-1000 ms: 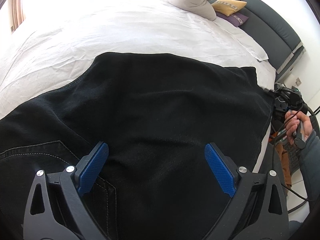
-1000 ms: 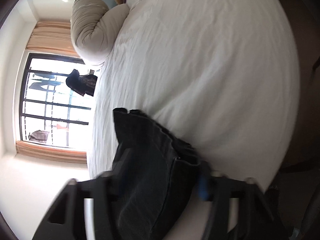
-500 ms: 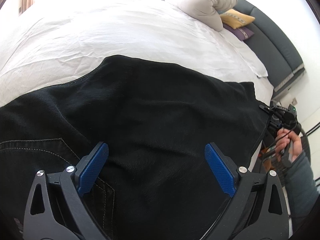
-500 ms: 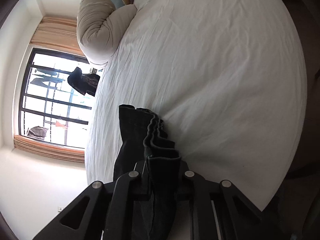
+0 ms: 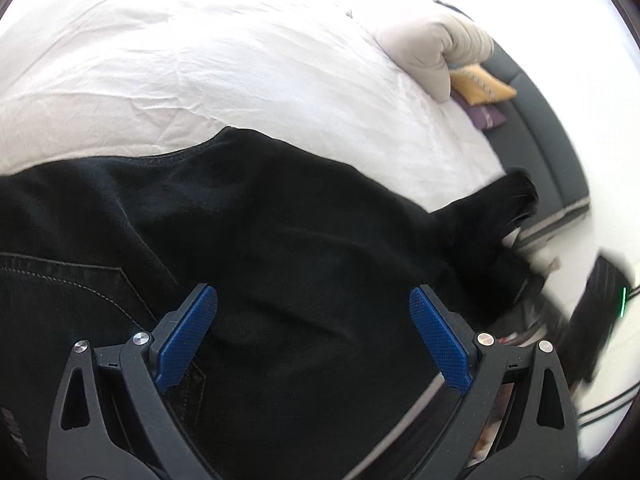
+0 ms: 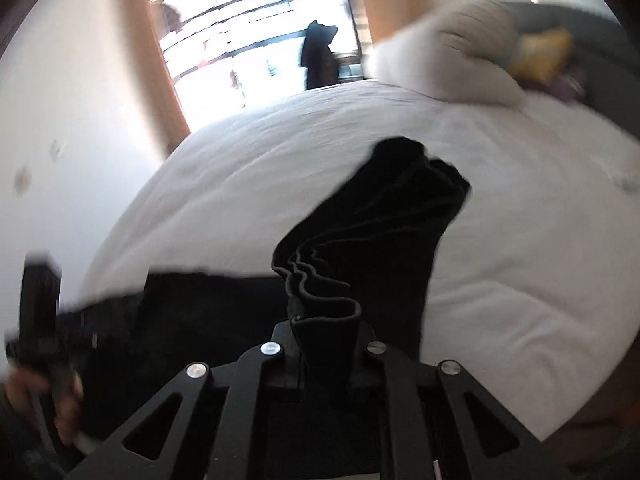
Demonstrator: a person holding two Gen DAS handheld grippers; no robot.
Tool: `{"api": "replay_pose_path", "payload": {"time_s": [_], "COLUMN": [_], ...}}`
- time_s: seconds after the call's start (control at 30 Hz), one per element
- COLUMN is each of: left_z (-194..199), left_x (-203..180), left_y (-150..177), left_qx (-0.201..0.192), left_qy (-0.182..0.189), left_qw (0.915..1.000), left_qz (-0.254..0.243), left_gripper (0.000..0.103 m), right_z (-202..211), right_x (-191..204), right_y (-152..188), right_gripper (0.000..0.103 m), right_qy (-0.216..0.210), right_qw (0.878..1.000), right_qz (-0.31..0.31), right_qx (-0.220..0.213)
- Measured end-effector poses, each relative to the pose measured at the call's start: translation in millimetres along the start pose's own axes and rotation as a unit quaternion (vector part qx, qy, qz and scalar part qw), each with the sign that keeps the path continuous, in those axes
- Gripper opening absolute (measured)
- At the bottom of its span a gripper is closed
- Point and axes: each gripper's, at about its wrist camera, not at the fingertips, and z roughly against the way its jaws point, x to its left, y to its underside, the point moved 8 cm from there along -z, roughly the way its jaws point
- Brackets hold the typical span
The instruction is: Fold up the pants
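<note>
Black jeans (image 5: 280,240) sprawl flat under my open left jaws, stitched pocket near the left pad; their bunched hem end (image 6: 326,304) is pinched, lifted, between my right jaws.

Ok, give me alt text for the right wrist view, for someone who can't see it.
The right gripper is shut on a bunched end of black pants, held up above a white bed. Beyond lie a beige duvet and a bright window; the picture is motion-blurred.

Pants (image 5: 280,240) on bed (image 5: 200,60), pillows (image 5: 436,48) seemingly at headboard (image 5: 560,168) beyond
</note>
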Motion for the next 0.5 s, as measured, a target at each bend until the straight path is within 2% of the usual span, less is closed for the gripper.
{"api": "replay_pose_path", "payload": {"time_s": [0.07, 0.13, 0.23, 0.33, 0.5], "left_z": [2, 2, -3, -14, -42], "left_x": [1, 1, -4, -15, -40], "left_y": [-1, 1, 5, 5, -1], "left_qx": [0.004, 0.013, 0.035, 0.055, 0.093], "left_qy": [0.018, 0.028, 0.058, 0.083, 0.1], "left_qw": [0.9996, 0.9988, 0.9956, 0.9914, 0.9871], "left_qz": [0.021, 0.038, 0.066, 0.085, 0.084], "left_gripper": [0.098, 0.098, 0.098, 0.098, 0.098], "right_z": [-13, -31, -43, -39, -30], "right_x": [56, 86, 93, 92, 97], "right_y": [22, 45, 55, 51, 53], "right_gripper": [0.013, 0.013, 0.013, 0.013, 0.013], "right_qy": [-0.011, -0.013, -0.005, 0.007, 0.024], "right_qw": [0.994, 0.988, 0.988, 0.987, 0.984], "right_qz": [0.103, 0.147, 0.143, 0.153, 0.175], "right_qx": [0.025, 0.051, 0.06, 0.048, 0.029]}}
